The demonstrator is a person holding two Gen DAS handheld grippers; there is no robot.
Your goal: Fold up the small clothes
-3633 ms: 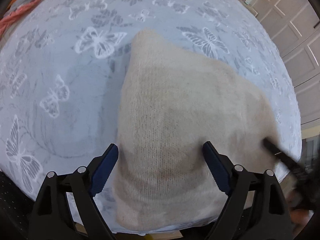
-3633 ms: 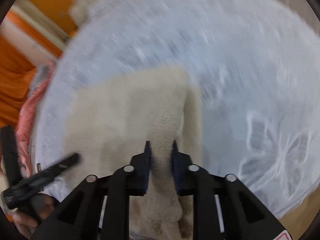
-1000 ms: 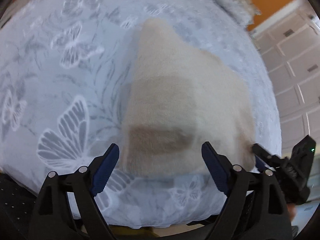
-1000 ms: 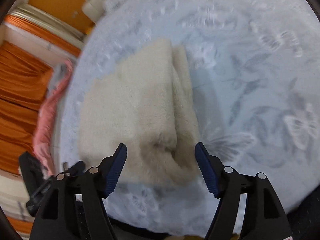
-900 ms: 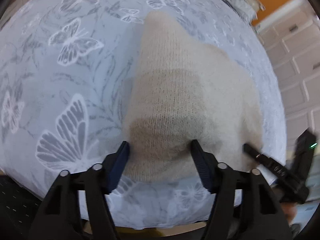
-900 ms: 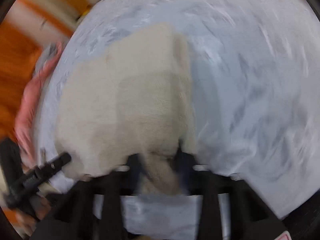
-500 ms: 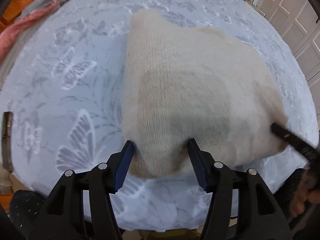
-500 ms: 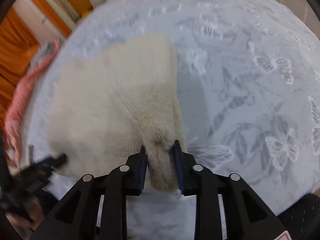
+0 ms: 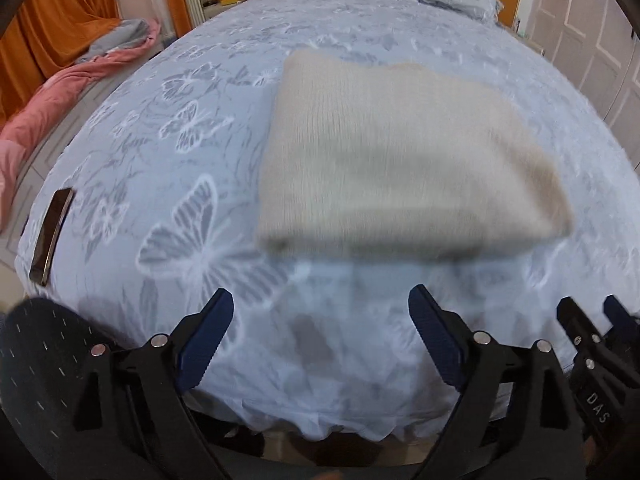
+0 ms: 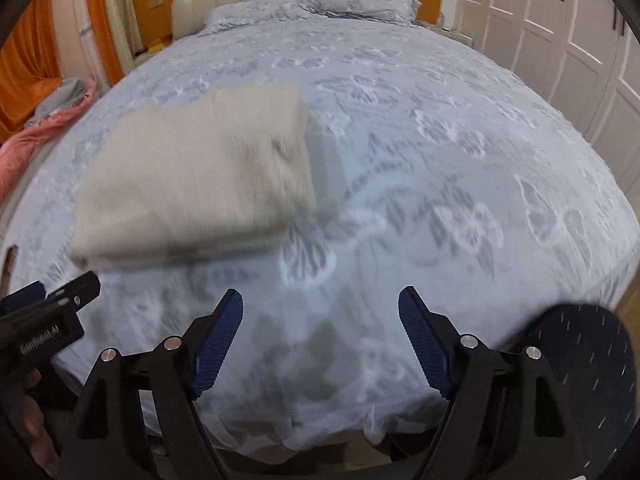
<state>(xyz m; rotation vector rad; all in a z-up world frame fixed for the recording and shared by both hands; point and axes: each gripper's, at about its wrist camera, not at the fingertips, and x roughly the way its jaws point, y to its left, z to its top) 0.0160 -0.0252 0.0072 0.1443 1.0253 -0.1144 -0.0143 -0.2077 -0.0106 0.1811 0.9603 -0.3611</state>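
Note:
A cream knitted garment (image 9: 392,152) lies folded into a flat rectangle on the blue butterfly-print bedspread (image 9: 160,168). It also shows in the right wrist view (image 10: 196,176), left of centre. My left gripper (image 9: 320,320) is open and empty, held back near the bed's front edge, apart from the garment. My right gripper (image 10: 320,316) is open and empty too, back from the garment and to its right. Each gripper shows at the edge of the other's view.
A dark phone (image 9: 52,236) lies on the bed's left edge. A pink blanket (image 9: 60,88) lies left of the bed by orange curtains. Pillows (image 10: 352,4) and a headboard are at the far end. White wardrobe doors (image 10: 580,40) stand on the right.
Both grippers were closed on the garment's near edge half a second ago. Now both have let go, opened wide and pulled back toward the bed's front edge. The garment rests folded.

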